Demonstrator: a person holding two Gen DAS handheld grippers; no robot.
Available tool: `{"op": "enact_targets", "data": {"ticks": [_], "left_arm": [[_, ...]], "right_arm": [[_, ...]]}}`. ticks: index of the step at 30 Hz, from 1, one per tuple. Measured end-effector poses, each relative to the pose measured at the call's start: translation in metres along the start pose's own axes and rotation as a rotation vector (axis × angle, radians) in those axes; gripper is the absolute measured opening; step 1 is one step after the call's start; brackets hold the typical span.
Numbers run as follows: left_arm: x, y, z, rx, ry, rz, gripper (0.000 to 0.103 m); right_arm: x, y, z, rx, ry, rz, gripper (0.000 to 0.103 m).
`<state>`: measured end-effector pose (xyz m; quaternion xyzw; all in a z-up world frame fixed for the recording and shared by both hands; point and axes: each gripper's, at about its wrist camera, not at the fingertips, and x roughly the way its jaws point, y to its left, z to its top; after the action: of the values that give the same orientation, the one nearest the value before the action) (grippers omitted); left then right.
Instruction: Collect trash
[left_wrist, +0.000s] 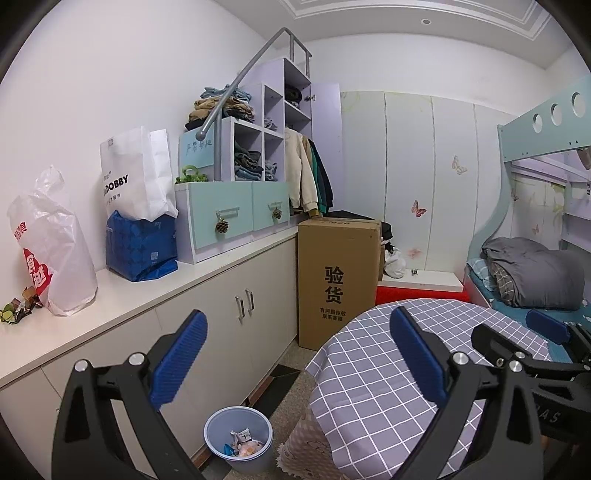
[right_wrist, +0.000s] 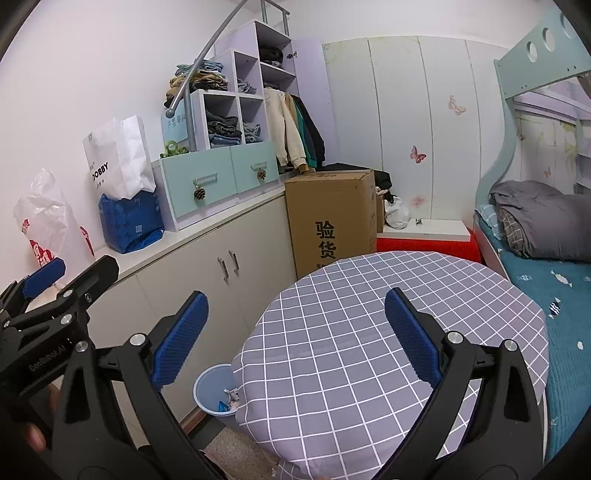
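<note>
A blue trash bin (left_wrist: 239, 439) stands on the floor between the cabinet and the round table, with several wrappers inside; it also shows in the right wrist view (right_wrist: 214, 391), partly hidden by the tablecloth. Crumpled wrappers (left_wrist: 18, 306) lie on the white counter at the far left, beside a white plastic bag (left_wrist: 55, 251). My left gripper (left_wrist: 299, 354) is open and empty, held above the bin and the table's edge. My right gripper (right_wrist: 295, 332) is open and empty over the checked tablecloth (right_wrist: 369, 332). The left gripper also shows in the right wrist view (right_wrist: 55, 291).
A white counter (left_wrist: 147, 291) over cabinets runs along the left wall, holding a blue bag (left_wrist: 142, 245), a white paper bag (left_wrist: 136, 173) and a drawer unit (left_wrist: 229, 218). A tall cardboard box (left_wrist: 338, 280) stands behind the table. A bunk bed (right_wrist: 554, 236) is at the right.
</note>
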<state>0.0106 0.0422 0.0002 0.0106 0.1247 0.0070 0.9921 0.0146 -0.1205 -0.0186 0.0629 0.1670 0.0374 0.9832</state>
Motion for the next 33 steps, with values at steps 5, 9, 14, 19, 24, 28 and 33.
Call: {"op": "enact_targets", "data": {"ticks": [5,9,14,19,24,28,33], "left_arm": [[-0.0006,-0.0027,-0.0016,0.0,0.001,-0.001,0.097],[-0.0004,-0.0032,-0.0021,0.002,0.0,0.0,0.097],[-0.0003,-0.0045,-0.002,0.002,0.001,0.001,0.097],[0.0003,-0.0037,-0.0014,0.001,0.0,0.002,0.097],[0.0003,-0.004,-0.0014,0.004,0.0,0.003,0.097],[0.001,-0.0025,-0.0017,0.003,0.002,-0.001,0.097],[0.0007,-0.0039,-0.001,0.004,0.001,0.001,0.097]], "right_arm": [[-0.001,-0.0015,-0.0011,0.003,0.004,-0.005,0.094],[-0.0006,-0.0021,-0.0005,0.001,0.004,-0.005,0.094],[0.0005,-0.004,0.0001,-0.001,0.002,-0.006,0.094],[0.0021,-0.0059,0.0006,-0.005,-0.002,-0.012,0.094],[0.0019,-0.0052,0.0005,-0.006,0.0,-0.014,0.094],[0.0025,-0.0059,0.0009,-0.006,0.001,-0.014,0.094],[0.0038,-0.0078,0.0011,-0.008,0.0,-0.015,0.094]]}}
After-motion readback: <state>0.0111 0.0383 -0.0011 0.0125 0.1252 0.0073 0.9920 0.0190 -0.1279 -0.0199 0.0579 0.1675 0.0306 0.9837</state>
